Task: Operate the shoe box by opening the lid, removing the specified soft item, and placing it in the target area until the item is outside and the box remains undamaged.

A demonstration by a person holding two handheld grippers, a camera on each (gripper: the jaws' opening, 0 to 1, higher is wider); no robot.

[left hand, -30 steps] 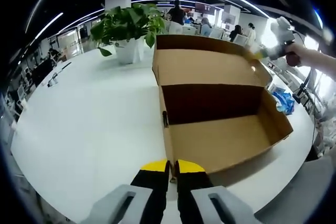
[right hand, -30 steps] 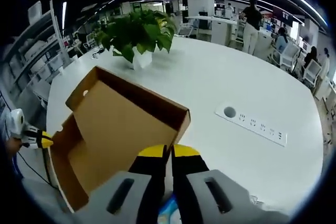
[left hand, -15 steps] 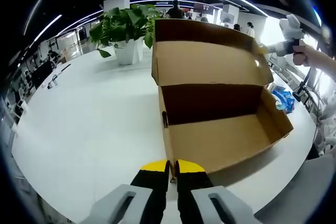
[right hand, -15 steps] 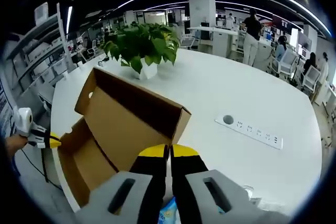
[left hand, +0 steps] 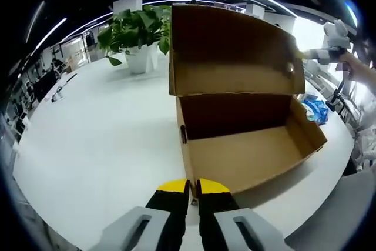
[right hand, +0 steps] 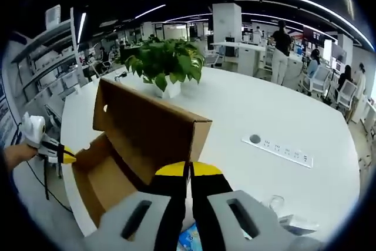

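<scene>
- I'm holding the box (left hand: 247,151) open: left tongs (left hand: 192,187) pinching its front corner, right tongs (right hand: 189,170) gripping the raised lid (left hand: 232,51).
- The blue soft item (left hand: 313,110) is lying on the table (left hand: 100,133) beside the box; next I'm judging only release remains.

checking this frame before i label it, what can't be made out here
- Box floor nearest the camera, left gripper view: hidden behind the front wall.
- Blue item, left gripper view: partly behind the box's right wall; what it is cannot be told.
- Blue item, right gripper view: covered by the right gripper, cut by the bottom edge.
- Lid grip, right gripper view: whether the shut jaws pinch its edge is unclear.
- Left gripper: the same at the box corner.
</scene>
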